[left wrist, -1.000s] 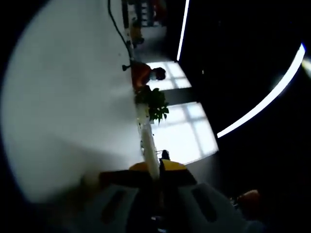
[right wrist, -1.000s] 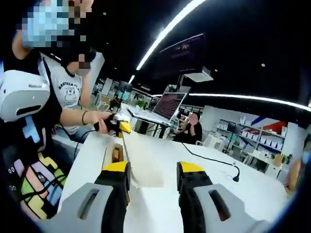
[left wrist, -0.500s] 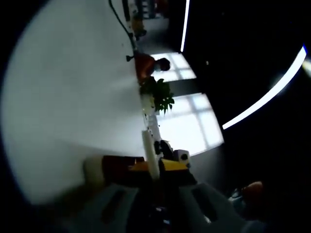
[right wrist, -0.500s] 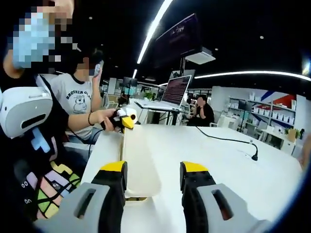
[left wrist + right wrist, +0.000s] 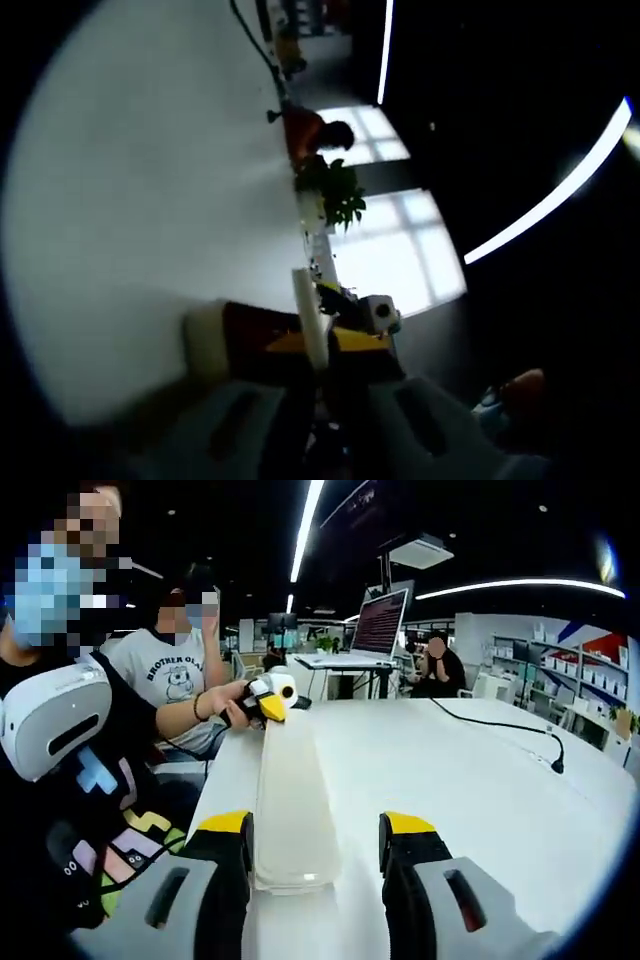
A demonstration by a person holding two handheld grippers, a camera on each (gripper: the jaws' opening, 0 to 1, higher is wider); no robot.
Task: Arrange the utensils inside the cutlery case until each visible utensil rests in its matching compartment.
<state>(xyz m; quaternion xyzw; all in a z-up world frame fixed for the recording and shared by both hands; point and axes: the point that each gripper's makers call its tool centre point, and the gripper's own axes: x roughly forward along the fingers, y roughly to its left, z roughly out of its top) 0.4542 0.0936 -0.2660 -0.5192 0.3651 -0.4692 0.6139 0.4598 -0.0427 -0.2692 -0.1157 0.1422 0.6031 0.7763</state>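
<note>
White table (image 5: 480, 770) in a dim open office, cream cutlery case (image 5: 290, 800) lower centre, left gripper (image 5: 268, 702) clamped on its far end, right gripper (image 5: 315, 845) spread around its near end.

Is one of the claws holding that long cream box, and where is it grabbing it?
Yes. The left claw is shut on the far end of the cutlery case. The right claw is open around the near end, not squeezing it.
</note>
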